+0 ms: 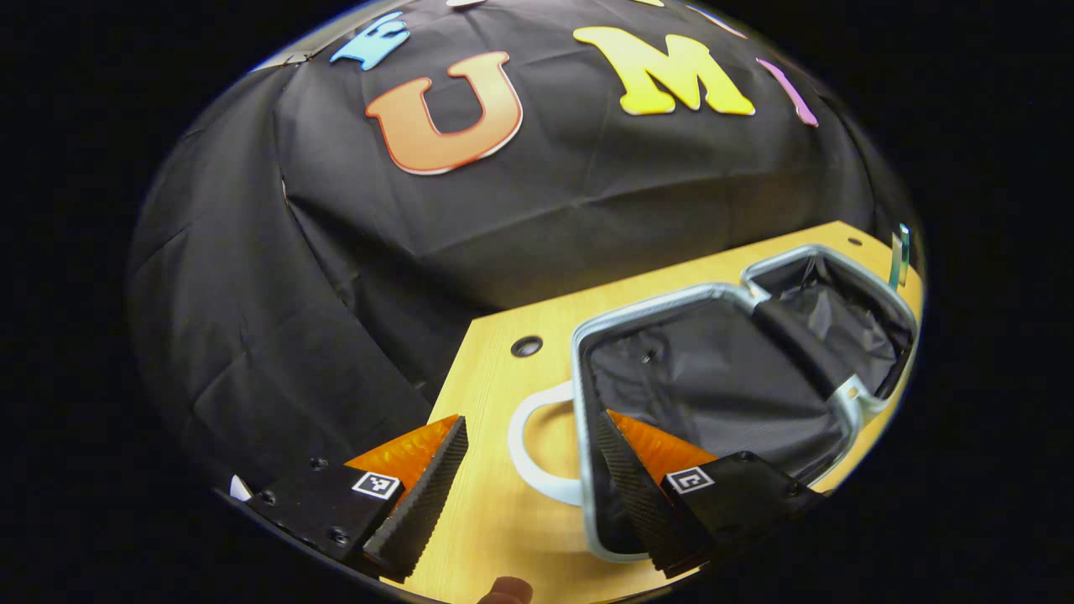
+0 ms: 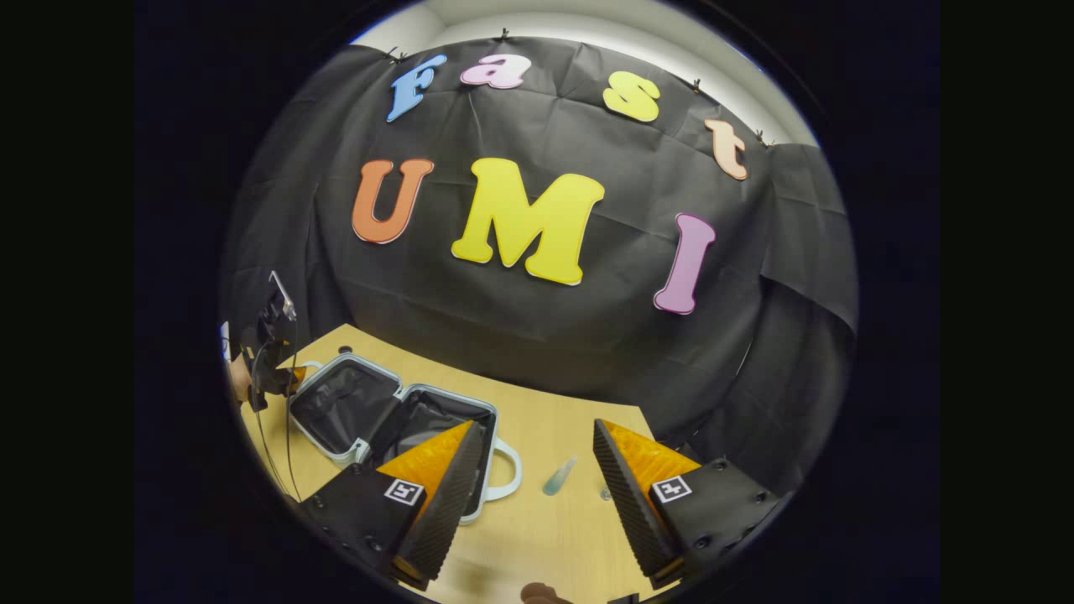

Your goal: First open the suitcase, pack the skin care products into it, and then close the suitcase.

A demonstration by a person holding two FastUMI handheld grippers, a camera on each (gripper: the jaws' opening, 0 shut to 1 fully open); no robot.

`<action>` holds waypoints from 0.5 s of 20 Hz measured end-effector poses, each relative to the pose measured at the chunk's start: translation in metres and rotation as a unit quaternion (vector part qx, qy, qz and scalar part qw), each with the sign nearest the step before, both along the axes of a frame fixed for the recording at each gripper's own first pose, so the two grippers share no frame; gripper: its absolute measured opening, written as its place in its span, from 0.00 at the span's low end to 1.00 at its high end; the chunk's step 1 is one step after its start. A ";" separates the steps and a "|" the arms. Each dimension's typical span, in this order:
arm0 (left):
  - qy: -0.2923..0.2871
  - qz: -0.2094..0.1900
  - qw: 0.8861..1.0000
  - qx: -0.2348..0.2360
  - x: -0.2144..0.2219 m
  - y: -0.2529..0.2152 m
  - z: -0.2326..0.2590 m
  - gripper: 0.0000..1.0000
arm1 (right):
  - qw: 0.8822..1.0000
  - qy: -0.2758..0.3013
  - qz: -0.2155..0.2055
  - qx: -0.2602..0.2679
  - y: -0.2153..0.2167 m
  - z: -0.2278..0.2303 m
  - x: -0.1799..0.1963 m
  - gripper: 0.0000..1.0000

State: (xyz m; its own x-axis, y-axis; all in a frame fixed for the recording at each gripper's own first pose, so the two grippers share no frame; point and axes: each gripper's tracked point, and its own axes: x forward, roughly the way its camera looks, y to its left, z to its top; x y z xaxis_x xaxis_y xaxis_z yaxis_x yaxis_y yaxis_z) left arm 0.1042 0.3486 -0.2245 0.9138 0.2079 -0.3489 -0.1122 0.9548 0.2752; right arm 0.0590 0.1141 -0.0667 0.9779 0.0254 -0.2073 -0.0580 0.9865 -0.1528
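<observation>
Here, the left gripper (image 1: pixel 524 470) is held wide open with nothing between its fingers; past them, at about 1 o'clock in the left gripper view, the open suitcase (image 1: pixel 713 377) lies flat on the wooden table (image 1: pixel 495 520), its white handle (image 1: pixel 537 445) seen in the gap. The right gripper (image 2: pixel 537 470) is likewise spread wide and empty. In the right gripper view, a small skin care tube (image 2: pixel 560 476) is seen on the table between the fingers, the suitcase at 10 o'clock, the left gripper beyond it.
</observation>
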 end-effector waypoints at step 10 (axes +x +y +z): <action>-0.064 -0.099 0.992 -0.051 -0.002 -0.203 0.078 0.99 | 1.000 0.003 -0.003 0.023 -0.089 -0.015 0.016 0.79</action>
State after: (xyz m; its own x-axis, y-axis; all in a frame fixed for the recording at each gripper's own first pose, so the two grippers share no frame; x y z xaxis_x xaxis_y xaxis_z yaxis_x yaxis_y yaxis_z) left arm 0.1022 0.1452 -0.1462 0.9716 -0.0103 -0.2364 0.0523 0.9838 0.1717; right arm 0.0747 0.0256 -0.0814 0.9770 0.0298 -0.2113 -0.0533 0.9929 -0.1062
